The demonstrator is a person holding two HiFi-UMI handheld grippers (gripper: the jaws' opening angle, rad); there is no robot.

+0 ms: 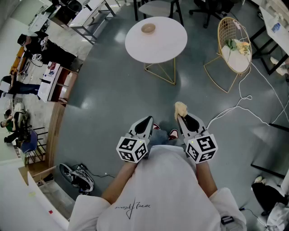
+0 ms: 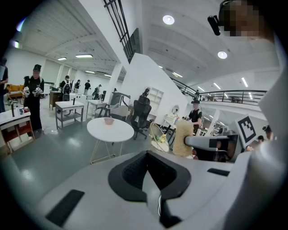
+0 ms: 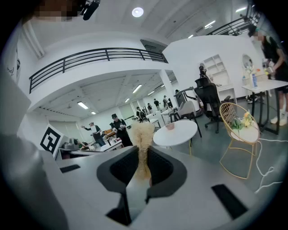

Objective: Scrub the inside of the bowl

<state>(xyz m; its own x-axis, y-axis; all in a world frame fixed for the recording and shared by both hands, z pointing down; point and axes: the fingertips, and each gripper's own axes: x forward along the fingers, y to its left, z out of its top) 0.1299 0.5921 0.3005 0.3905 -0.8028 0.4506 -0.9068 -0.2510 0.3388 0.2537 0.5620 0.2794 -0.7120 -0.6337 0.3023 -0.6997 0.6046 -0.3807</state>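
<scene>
**A:** What sat closest to the camera?

**B:** The person's white shirt [image 1: 167,189], cut off by the bottom edge. The hands were hidden behind the two marker cubes [image 1: 133,149].

**A:** And the grippers?

**B:** Both hung on the near side of the round table [image 1: 158,45], well apart from it, over the grey floor [image 1: 108,90]. The left gripper [image 1: 146,121] had its jaws pressed fully together with nothing between them. The right gripper [image 1: 182,118] was clamped on a tan sponge [image 1: 180,108]. The sponge's lower part was buried between the pads, and only its fluffy top stuck out toward the table.

**A:** Could you see the feet?

**B:** Only the tip of a red shoe [image 1: 173,133] showed between the grippers. The rest was covered.

**A:** Where was the bowl?

**B:** The bowl [image 1: 148,28] stood on the table, toward the far left of the top, and neither gripper touched it. It was too small for me to make out its inside.

**A:** What stood around the table?

**B:** To the table's right was a gold wire chair [image 1: 235,45] holding something pale green and yellow that I couldn't identify. A white cable [image 1: 253,113] trailed over the floor nearer than that. Beyond the table, office chairs [image 1: 156,6] were cut off by the top edge. Far to the table's left, people [image 1: 36,47] stood at desks, too small to tell more.
</scene>
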